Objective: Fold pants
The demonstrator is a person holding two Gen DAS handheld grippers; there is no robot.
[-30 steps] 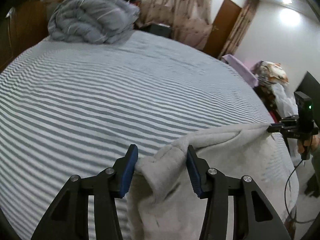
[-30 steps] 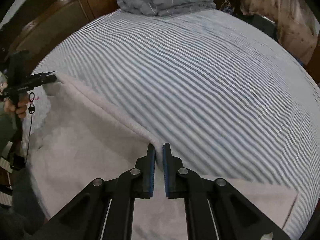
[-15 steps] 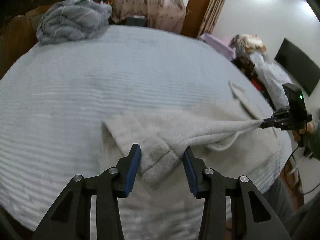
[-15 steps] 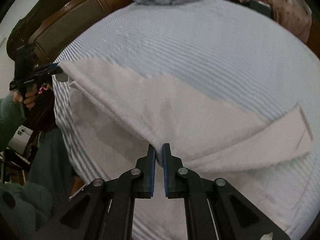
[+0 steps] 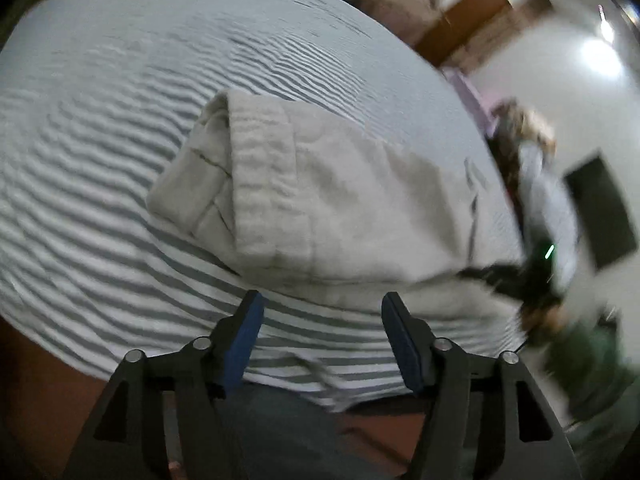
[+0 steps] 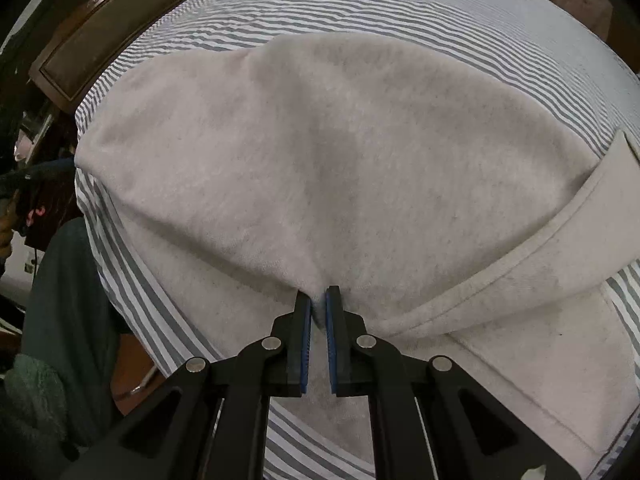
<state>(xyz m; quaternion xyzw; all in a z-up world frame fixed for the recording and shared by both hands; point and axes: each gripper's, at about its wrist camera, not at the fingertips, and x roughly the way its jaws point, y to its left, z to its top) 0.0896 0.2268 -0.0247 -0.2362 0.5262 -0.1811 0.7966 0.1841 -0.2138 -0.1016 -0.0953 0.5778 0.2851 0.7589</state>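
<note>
Light grey sweatpants (image 5: 340, 192) lie folded over on the striped bed, waistband end at the left in the left wrist view. My left gripper (image 5: 322, 312) is open and empty, just short of the pants' near edge. In the right wrist view the pants (image 6: 340, 152) fill the middle, a doubled layer with a hemmed edge at the right. My right gripper (image 6: 318, 300) is shut on the near fold edge of the pants. The right gripper also shows blurred at the far right of the left wrist view (image 5: 516, 276).
The bed (image 5: 120, 120) has a grey and white striped sheet. A wooden headboard (image 6: 100, 40) stands at the upper left in the right wrist view. A door and a dark screen (image 5: 600, 208) are beyond the bed's right side. My legs are by the bed's near edge.
The left gripper has let go of the pants and drawn back toward the bed's edge. The pants now lie folded flat on the bed. The right gripper still holds its edge.
</note>
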